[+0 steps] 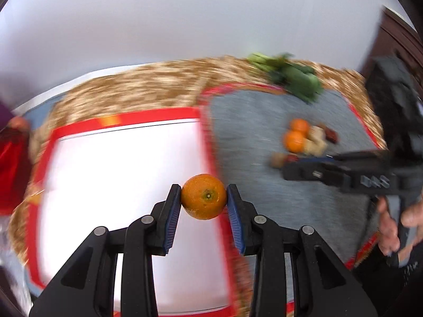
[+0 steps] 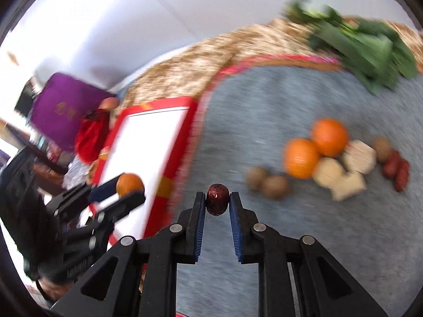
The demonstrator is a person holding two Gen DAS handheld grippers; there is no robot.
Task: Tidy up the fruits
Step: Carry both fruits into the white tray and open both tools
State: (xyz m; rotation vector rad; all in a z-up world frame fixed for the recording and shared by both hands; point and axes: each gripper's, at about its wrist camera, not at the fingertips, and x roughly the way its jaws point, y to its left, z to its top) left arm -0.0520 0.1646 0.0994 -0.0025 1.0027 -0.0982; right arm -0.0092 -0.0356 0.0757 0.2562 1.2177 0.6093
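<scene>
One orange [image 1: 203, 196] between left claw [image 1: 203, 198] pads, date [image 2: 217, 199] between right claw [image 2: 217, 200] pads.

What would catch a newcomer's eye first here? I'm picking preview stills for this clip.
The orange clamped in the left gripper, above the white tray with the red rim. Next, the dark red date pinched in the right gripper over the grey mat. Behind it on the mat lies a cluster with two more oranges, and leafy greens at the far edge.
</scene>
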